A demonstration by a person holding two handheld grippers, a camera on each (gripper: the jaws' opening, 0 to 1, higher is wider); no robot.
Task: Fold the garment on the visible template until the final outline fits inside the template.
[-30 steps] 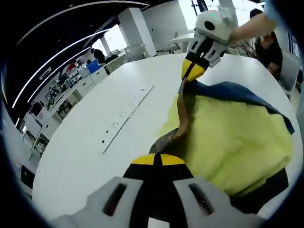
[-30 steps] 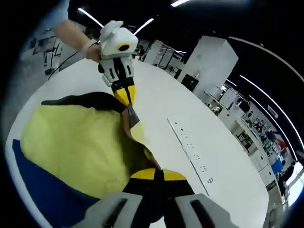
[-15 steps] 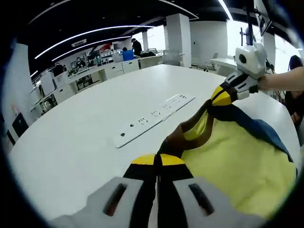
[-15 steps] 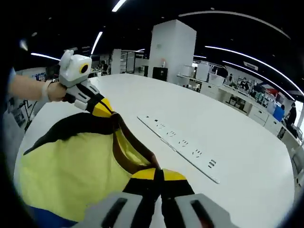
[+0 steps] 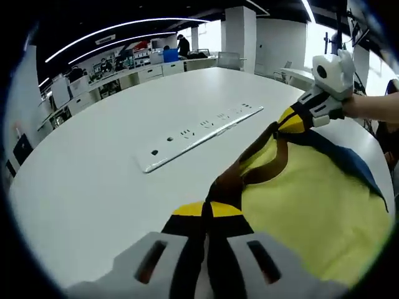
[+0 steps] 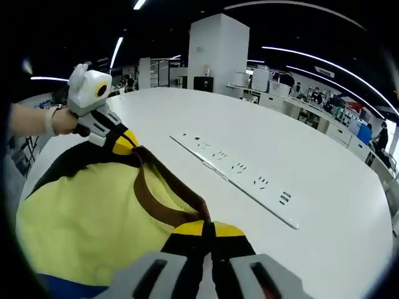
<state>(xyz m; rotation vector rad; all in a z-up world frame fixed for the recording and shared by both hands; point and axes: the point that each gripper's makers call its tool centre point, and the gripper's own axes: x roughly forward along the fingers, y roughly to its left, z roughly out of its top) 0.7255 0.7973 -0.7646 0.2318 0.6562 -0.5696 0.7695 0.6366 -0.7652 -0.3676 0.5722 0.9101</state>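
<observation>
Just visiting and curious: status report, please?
Left gripper and right gripper shut on yellow garment's brown collar. Garment stretched between them over white table. Nothing blocking.

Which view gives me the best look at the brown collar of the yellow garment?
The right gripper view: the brown collar curves in full between both grippers. The left gripper view shows it narrower, stretched edge-on.

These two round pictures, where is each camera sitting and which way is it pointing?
Left gripper view: rides on the left gripper, looking along its shut jaws over the yellow garment toward the right gripper and a person's hand.
Right gripper view: rides on the right gripper, facing the left gripper and a forearm.
Shared: garment's brown collar, white table, inset socket strip.
</observation>
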